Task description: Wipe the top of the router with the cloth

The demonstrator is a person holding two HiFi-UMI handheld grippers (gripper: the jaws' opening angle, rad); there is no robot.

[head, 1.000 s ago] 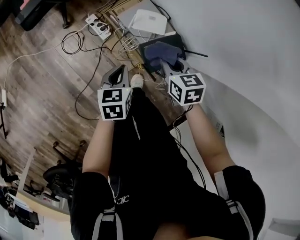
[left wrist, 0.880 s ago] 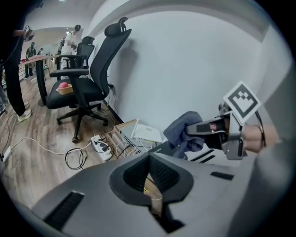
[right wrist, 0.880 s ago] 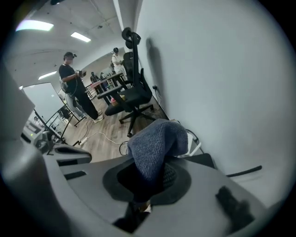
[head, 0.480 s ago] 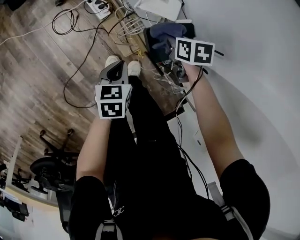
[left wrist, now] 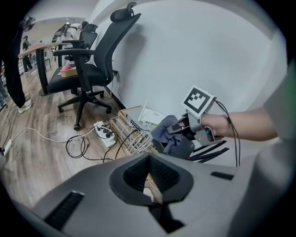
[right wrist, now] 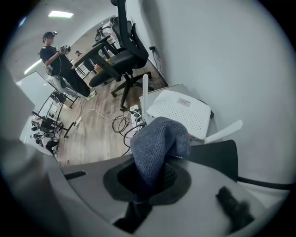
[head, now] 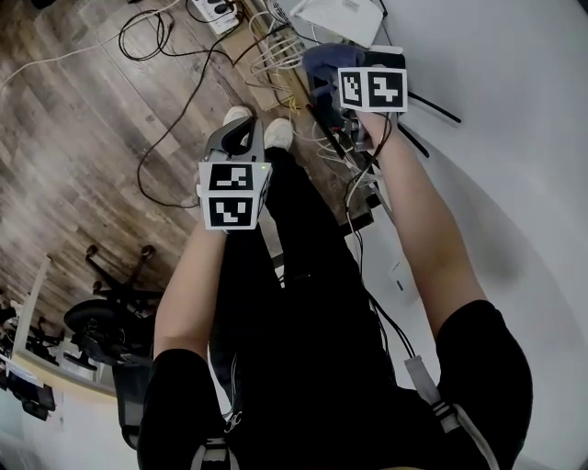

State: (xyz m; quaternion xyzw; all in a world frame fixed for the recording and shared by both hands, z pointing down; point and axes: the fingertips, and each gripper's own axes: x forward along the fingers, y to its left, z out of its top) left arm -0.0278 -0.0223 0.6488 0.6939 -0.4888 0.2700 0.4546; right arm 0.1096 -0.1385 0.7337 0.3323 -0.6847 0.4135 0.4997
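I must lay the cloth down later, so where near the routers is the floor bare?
Bare wood floor lies left of the shoes, up to the chair base. Crowded: power strip, wire tangle, white router, and the black router where the right tongs hold the cloth.

Bunched grey-blue knit cloth point(right wrist: 159, 139) sticks up, pinched in the right gripper point(right wrist: 148, 178). Beneath it lies the flat black router point(right wrist: 217, 157), close against the white wall.

Right tongs point(head: 340, 84) push forward, away from the left tongs point(head: 241, 138); the arm is now stretched out. Cloth point(head: 323, 62) slides farther across the black router point(right wrist: 217, 157) toward the white box point(head: 335, 11). Marker cube now hides most of the router in the head view.
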